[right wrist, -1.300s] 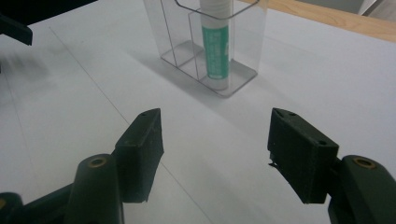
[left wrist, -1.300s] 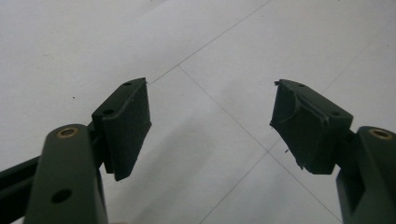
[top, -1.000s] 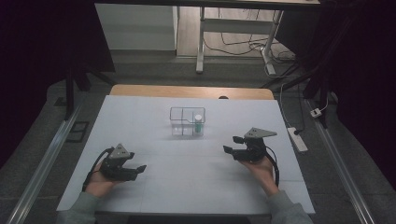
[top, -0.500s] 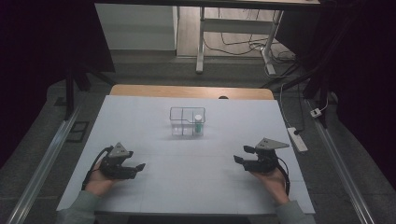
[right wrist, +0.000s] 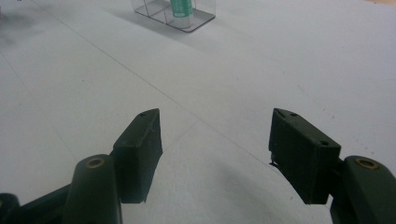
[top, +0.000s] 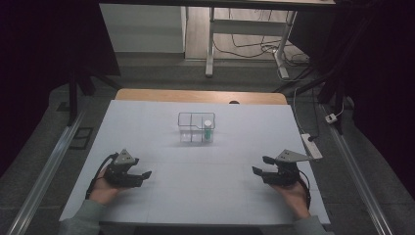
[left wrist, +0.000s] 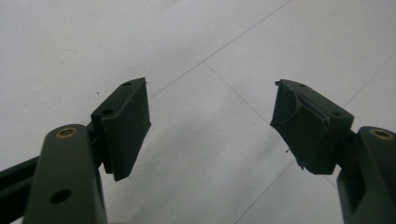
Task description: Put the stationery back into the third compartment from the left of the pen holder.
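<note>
A clear plastic organizer box (top: 195, 128) with several compartments stands at the middle of the white table (top: 205, 191). A green tube with a white cap (top: 208, 130) stands upright in its right compartment; the box's base (right wrist: 187, 21) and the tube (right wrist: 181, 7) show at the top of the right gripper view. My left gripper (top: 145, 177) rests low over the table at the front left, jaws open and empty (left wrist: 210, 126). My right gripper (top: 260, 165) sits at the front right, jaws open with nothing between them (right wrist: 215, 144).
A power strip (top: 313, 146) lies at the table's right edge. A wooden strip (top: 200, 96) borders the far side. Metal rails (top: 44, 176) run along both sides on the floor, and table legs with cables (top: 244, 44) stand beyond.
My right gripper has drawn back toward the front right of the table, away from the box. The left gripper has stayed where it was.
</note>
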A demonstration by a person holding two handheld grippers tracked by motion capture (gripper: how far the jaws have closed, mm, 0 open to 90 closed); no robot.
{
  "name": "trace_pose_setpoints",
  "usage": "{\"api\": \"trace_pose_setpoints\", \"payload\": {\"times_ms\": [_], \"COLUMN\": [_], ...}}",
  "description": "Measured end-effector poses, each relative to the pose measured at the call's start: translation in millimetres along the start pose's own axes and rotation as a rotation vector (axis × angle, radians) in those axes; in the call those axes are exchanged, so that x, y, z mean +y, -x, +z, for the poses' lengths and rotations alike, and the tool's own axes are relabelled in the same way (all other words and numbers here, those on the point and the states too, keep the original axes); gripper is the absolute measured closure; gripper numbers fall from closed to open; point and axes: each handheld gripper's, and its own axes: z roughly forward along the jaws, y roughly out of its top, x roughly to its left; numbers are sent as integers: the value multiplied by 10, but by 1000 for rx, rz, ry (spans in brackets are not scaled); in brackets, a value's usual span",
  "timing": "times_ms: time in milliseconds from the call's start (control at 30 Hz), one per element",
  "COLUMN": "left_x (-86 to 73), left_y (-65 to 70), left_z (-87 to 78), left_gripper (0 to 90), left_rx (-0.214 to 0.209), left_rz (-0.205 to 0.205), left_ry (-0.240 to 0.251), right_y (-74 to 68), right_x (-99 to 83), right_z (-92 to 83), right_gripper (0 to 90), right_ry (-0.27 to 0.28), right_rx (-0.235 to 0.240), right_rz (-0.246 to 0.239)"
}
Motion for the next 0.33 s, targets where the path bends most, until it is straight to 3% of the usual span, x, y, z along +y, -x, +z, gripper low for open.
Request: {"api": "trace_pose_setpoints", "payload": {"times_ms": [333], "left_x": [-11], "left_y": [-2], "left_z": [3], "left_gripper": [274], "left_rx": [1], "left_rz": [1], "left_ry": [-4], "right_y": [-14], "right_x": [7], "right_z": [-1], "right_gripper": [342], "right_ry": [-3], "right_rx": [0], "right_rz": [-14]}}
